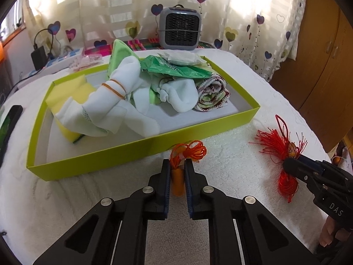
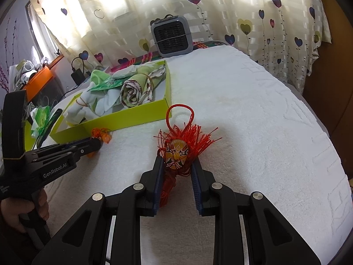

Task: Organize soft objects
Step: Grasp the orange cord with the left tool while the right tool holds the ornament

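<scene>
A lime-green box (image 1: 154, 142) on the white towel holds white socks (image 1: 123, 101), a yellow sponge (image 1: 64, 97), a green packet (image 1: 172, 68) and a rolled patterned cloth (image 1: 214, 92). My left gripper (image 1: 177, 165) is shut on an orange corded earplug (image 1: 178, 183), just in front of the box's near wall. My right gripper (image 2: 177, 163) is closed around a red tassel ornament with a painted mask face (image 2: 176, 152), to the right of the box (image 2: 132, 114). The ornament also shows in the left wrist view (image 1: 280, 145).
A grey fan heater (image 1: 179, 29) stands at the back edge by the heart-print curtain. A black phone (image 1: 10, 121) lies left of the box. A wooden wardrobe (image 1: 320, 55) is at the right. White towel (image 2: 253, 110) spreads right of the box.
</scene>
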